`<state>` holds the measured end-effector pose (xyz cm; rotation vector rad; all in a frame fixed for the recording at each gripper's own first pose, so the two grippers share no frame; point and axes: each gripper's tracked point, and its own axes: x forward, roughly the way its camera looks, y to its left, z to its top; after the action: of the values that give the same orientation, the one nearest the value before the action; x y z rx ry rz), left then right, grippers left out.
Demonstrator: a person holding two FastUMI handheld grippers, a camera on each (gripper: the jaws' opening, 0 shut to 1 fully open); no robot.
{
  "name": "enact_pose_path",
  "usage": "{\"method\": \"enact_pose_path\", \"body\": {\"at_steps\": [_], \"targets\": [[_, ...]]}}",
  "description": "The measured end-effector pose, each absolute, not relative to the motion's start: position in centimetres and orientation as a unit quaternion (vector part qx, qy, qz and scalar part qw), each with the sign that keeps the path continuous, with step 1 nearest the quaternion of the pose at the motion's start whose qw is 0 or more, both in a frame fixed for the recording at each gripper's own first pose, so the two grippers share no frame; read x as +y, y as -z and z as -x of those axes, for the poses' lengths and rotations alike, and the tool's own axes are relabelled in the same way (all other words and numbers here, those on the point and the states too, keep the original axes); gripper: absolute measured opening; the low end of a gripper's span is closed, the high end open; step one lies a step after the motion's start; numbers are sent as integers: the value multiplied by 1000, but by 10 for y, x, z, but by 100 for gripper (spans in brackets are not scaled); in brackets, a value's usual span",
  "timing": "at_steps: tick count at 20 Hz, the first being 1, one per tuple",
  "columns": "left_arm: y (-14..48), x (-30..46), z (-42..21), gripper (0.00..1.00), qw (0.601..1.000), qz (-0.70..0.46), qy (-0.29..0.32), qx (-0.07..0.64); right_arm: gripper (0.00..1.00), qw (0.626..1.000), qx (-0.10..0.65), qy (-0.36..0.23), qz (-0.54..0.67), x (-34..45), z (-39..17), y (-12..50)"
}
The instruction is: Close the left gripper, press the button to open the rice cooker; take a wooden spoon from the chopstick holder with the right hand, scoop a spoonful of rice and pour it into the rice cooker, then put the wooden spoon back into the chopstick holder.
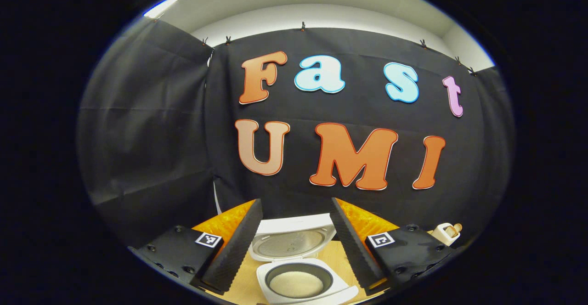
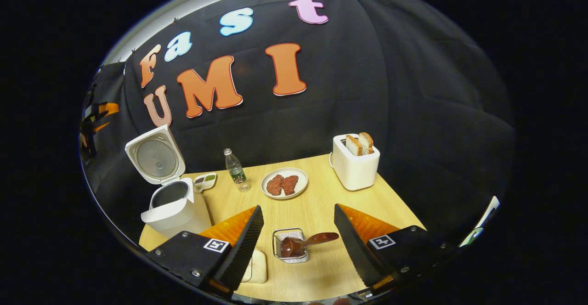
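Clearly, in the left gripper view the left gripper (image 1: 296,238) hangs above the rice cooker (image 1: 301,282) with its fingers spread wide and nothing between them. The cooker sits straight ahead between the two fingers, its lid (image 1: 290,240) swung up and back, and the inner pot shows pale rice (image 1: 296,284) lying in its bottom. Off beyond the right-hand finger, a white toaster (image 1: 446,232) peeks out with bread in it.

In the right gripper view the right gripper (image 2: 296,245) is also released, fingers parted and empty, hovering over the table (image 2: 317,273). Directly between the fingers stands the wire chopstick holder (image 2: 289,246), and the wooden spoon (image 2: 305,243) lies in it, bowl down in the basket and handle slanting out toward the right-hand finger. The spoon is apart from both fingers. Beyond the left-hand finger stands the open cooker; a pale container (image 2: 257,266) sits just beside that finger's tip. Farther ahead are a water bottle (image 2: 236,169), a plate of meat (image 2: 284,183) and the toaster.

Judging by the open lid, the button press is done, and the spoon pickup looks like the step in hand. To do it well, I would lower the fingers astride the protruding handle rather than the bowl, align them across its slant, clamp firmly, then lift straight up so the basket does not tip or drag.
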<state>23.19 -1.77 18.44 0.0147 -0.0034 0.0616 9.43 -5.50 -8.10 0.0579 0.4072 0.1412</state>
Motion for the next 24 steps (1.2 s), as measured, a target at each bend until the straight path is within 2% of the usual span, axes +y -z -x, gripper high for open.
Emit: {"method": "enact_pose_path", "body": {"at_steps": [4, 12, 15, 19, 24], "targets": [[-183, -2, -294, 99, 999, -21, -38, 27, 95, 981, 188, -51, -23, -59, -86, 65], [-112, 10, -376, 100, 993, -12, -18, 114, 95, 993, 118, -2, -9, -88, -79, -2], [-90, 21, -391, 100, 990, -5, -39, 133, 95, 994, 105, 2, -14, -92, -77, -11], [-58, 15, -398, 100, 985, 2, -26, 173, 95, 994, 110, 11, -12, -99, -79, -5], [-56, 6, -378, 100, 986, 4, -12, 166, 95, 994, 111, 7, -2, -105, -82, -6]]}}
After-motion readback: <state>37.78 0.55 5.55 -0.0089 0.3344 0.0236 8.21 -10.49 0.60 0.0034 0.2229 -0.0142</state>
